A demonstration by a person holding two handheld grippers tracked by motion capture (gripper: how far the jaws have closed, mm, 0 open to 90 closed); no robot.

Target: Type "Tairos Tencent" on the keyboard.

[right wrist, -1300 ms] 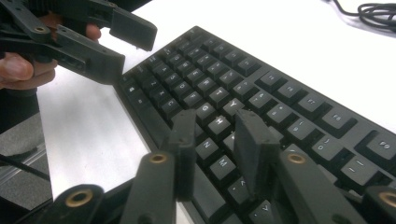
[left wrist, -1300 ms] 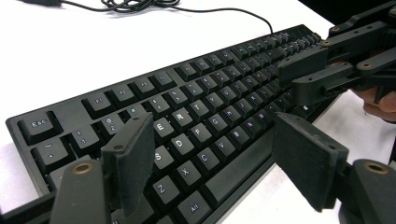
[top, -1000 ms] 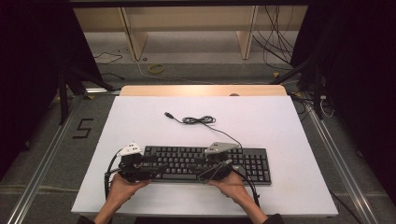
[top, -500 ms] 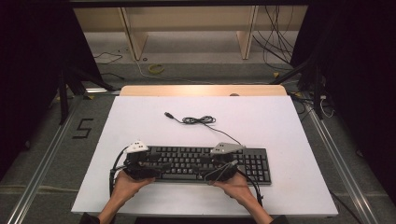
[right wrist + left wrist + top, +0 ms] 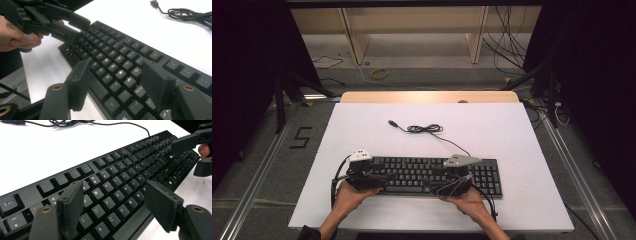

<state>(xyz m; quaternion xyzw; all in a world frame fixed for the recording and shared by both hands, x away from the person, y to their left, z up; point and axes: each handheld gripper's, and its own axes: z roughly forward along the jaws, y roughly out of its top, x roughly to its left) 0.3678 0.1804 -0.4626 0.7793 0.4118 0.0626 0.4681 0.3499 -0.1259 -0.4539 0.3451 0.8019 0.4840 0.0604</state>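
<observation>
A black keyboard (image 5: 427, 174) lies across the near part of the white table, and its cable (image 5: 424, 129) coils behind it. My left gripper (image 5: 379, 178) is over the keyboard's left end. In the left gripper view its jaws stand open above the letter keys (image 5: 110, 192) and hold nothing. My right gripper (image 5: 437, 184) is right of the keyboard's middle. Its jaws have just been opening. In the right gripper view they stand wide above the front rows of keys (image 5: 120, 75), without pressing on them. The left gripper (image 5: 75, 27) shows there farther off, in a hand.
The white table top (image 5: 512, 130) has free room behind and to the right of the keyboard. A wooden strip (image 5: 427, 97) edges its far side. Beyond are shelving legs, loose cables and a yellow ring (image 5: 379, 73) on the floor. Metal rails flank the table.
Both grippers have shifted slightly to the right along the keyboard. The keyboard and its cable have not moved.
</observation>
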